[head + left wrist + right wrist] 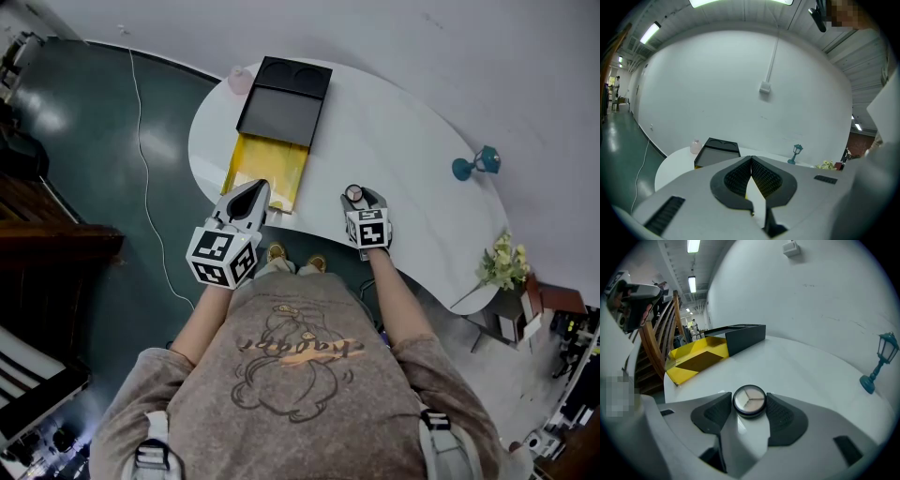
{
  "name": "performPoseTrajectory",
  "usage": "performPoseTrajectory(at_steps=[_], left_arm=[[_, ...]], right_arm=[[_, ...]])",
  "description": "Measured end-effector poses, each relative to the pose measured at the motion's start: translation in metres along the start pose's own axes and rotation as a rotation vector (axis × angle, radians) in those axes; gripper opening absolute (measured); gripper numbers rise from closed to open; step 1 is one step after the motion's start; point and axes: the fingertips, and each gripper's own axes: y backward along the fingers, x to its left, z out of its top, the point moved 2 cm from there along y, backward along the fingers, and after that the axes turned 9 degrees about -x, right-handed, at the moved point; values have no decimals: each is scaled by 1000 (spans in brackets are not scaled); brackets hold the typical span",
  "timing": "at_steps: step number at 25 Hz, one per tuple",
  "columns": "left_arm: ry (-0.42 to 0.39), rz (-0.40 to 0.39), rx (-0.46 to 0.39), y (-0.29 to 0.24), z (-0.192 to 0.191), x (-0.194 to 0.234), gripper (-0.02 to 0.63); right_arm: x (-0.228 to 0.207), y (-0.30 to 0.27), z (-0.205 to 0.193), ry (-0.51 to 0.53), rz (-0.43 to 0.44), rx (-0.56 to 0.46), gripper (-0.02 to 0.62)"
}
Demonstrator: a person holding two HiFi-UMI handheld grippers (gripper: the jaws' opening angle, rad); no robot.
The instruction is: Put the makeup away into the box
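There was one white table (422, 178). On it I counted one round compact (354, 193), one black box (281, 103) with two round hollows in its far part, and one yellow tray (267, 169). There was one pink bottle (241, 80) (possibly a jar, as it was too blurred to be sure). There was also one teal lamp figurine (476, 164) and one bunch of pale yellow flowers (503, 262). The grippers numbered two: the left gripper (255, 187) and the right gripper (749, 404). One white cable (141, 122) lay on the floor. Two shoes showed, a left shoe (276, 253) and a right shoe (317, 263).
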Motion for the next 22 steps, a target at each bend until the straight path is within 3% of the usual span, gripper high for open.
performPoseTrajectory(at_steps=[11, 22], left_arm=[[-3, 0, 1, -1, -1, -3, 21], [-5, -24, -5, -8, 0, -11, 21]], right_arm=[[0, 3, 9, -3, 20, -20, 224], [-16, 25, 53, -25, 31, -126, 225]])
